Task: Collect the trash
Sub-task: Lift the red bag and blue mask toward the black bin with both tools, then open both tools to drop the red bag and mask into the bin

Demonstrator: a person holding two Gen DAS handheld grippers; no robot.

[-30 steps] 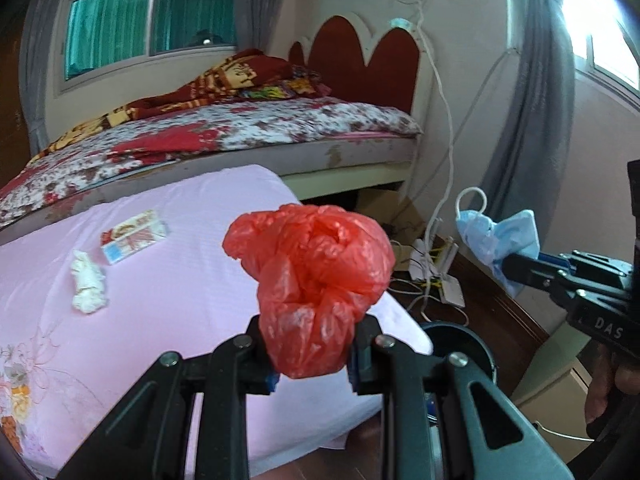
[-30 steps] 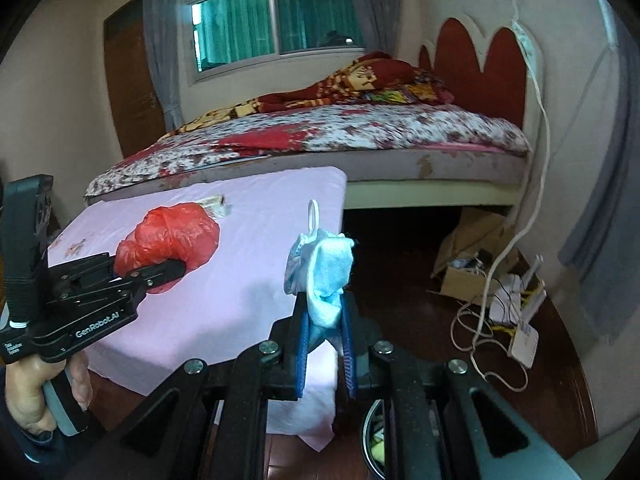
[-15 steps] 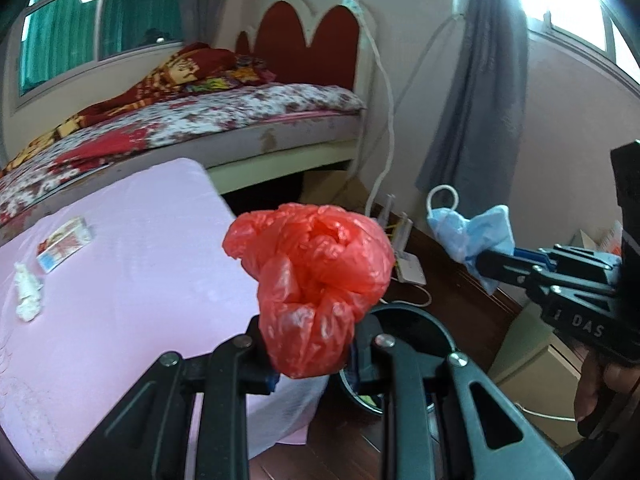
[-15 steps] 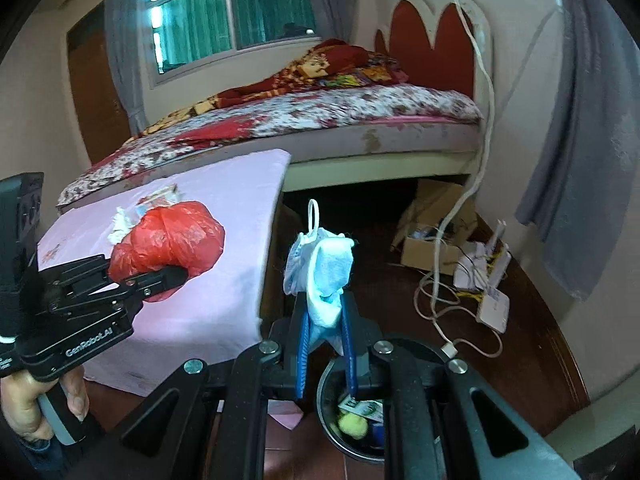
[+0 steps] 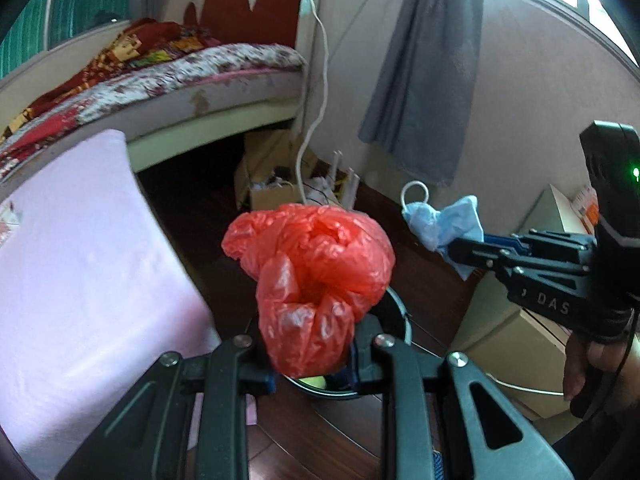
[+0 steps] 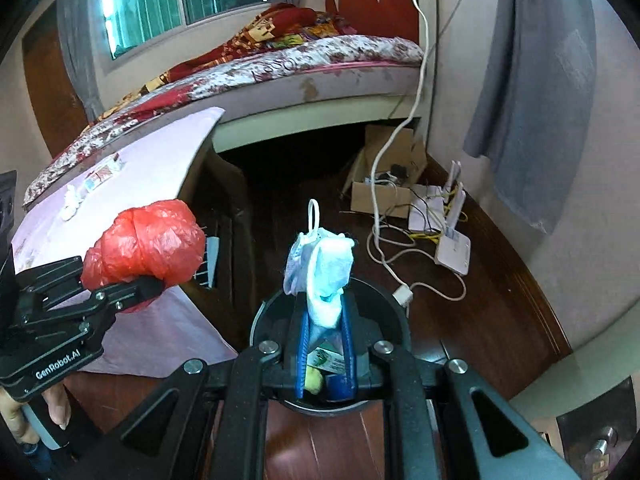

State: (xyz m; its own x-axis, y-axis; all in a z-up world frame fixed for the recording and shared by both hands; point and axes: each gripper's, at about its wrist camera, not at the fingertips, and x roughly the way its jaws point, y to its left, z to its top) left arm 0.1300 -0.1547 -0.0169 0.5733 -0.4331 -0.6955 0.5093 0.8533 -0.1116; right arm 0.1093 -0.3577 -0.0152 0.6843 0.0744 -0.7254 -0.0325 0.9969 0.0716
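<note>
The left gripper (image 5: 312, 364) is clamped on a crumpled red plastic bag (image 5: 312, 276), above the black bin (image 6: 384, 300) on the floor. Beside it, the right gripper (image 6: 325, 344) pinches a blue face mask (image 6: 320, 268) over the same bin.

- Crumpled red plastic bag (image 5: 312, 280), bunched, pinched at its lower end.
- Light-blue face mask (image 6: 322, 270), folded, ear loop upright, above black bin (image 6: 384, 300).
</note>
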